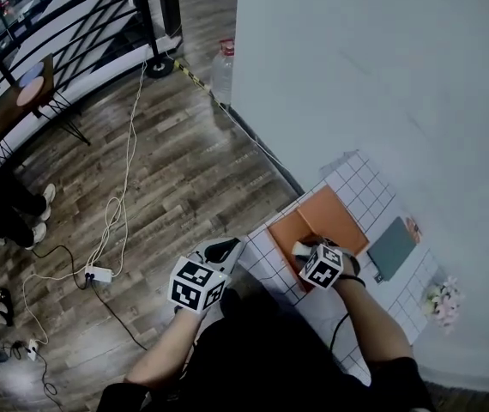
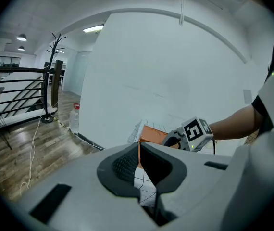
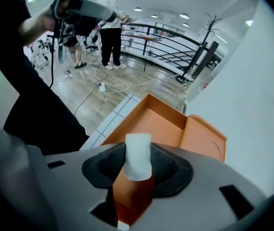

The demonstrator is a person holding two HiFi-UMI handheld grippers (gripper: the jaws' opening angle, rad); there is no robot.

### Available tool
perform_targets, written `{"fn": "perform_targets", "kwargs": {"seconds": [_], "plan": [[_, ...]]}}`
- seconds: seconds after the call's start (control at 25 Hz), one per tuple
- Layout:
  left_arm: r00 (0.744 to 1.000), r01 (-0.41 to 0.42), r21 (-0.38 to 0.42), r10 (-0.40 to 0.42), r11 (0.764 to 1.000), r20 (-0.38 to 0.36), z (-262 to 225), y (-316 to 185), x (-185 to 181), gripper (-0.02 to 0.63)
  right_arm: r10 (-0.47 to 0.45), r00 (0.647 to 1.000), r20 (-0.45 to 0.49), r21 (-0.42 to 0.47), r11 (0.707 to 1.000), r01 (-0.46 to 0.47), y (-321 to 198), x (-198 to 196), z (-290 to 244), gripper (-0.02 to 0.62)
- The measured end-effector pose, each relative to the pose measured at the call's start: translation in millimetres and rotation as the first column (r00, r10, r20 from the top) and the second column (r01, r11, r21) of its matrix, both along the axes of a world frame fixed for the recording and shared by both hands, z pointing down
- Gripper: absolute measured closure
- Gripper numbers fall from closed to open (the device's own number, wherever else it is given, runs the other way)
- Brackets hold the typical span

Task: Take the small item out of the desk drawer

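An orange desk drawer unit (image 1: 335, 217) sits on the white grid-topped table (image 1: 360, 187), its drawer (image 1: 287, 230) pulled out toward me. My right gripper (image 1: 303, 251) hovers over the open drawer, shut on a small white block (image 3: 137, 155) that stands upright between its pads. In the right gripper view the drawer's bare orange floor (image 3: 146, 121) lies just beyond the block. My left gripper (image 1: 226, 249) hangs off the table's left edge, above the wooden floor, shut with nothing between its pads (image 2: 125, 165). From the left gripper view the drawer (image 2: 151, 134) is ahead.
A teal notebook (image 1: 392, 247) and a small bunch of flowers (image 1: 442, 299) lie on the table right of the drawer unit. The white wall (image 1: 356, 58) stands right behind. Cables and a power strip (image 1: 99, 274) cross the floor; a water bottle (image 1: 222, 69) stands by the wall.
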State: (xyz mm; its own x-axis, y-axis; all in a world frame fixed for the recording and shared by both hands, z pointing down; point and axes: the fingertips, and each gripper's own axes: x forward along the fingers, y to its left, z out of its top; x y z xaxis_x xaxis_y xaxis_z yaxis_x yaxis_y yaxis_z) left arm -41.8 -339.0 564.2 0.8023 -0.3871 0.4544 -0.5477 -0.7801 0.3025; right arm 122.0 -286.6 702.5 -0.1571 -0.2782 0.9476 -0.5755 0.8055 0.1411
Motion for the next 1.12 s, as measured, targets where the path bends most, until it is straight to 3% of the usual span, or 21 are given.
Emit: {"fn": "perform_targets", "kwargs": {"seconds": [0.16,0.28,0.8,0.96,1.12], "plan": [[0.999,-0.036,0.031,0.037,0.999,-0.02,-10,-8,12,0.588,0.171,0.972,0.161,0.04,0.983,-0.18,-8,8,-37,0.434],[0.998,-0.059,0.049,0.06,0.997,-0.023,-17,-9,24,0.588,0.232,0.934,0.272,0.061,0.964,-0.257,-8,11,-60,0.437],[0.994,-0.11,0.128,0.106,0.986,0.039,-42,4,109,0.588,0.199,0.85,0.488,0.181,0.929,-0.322,1,64,-126,0.44],[0.995,-0.092,0.162,0.086,0.983,0.04,-60,8,132,0.588,0.166,0.782,0.601,0.198,0.917,-0.346,14,79,-153,0.44],[0.996,-0.088,0.188,0.083,0.978,0.03,-80,17,152,0.588,0.133,0.7,0.702,0.253,0.872,-0.419,29,101,-195,0.442]]}}
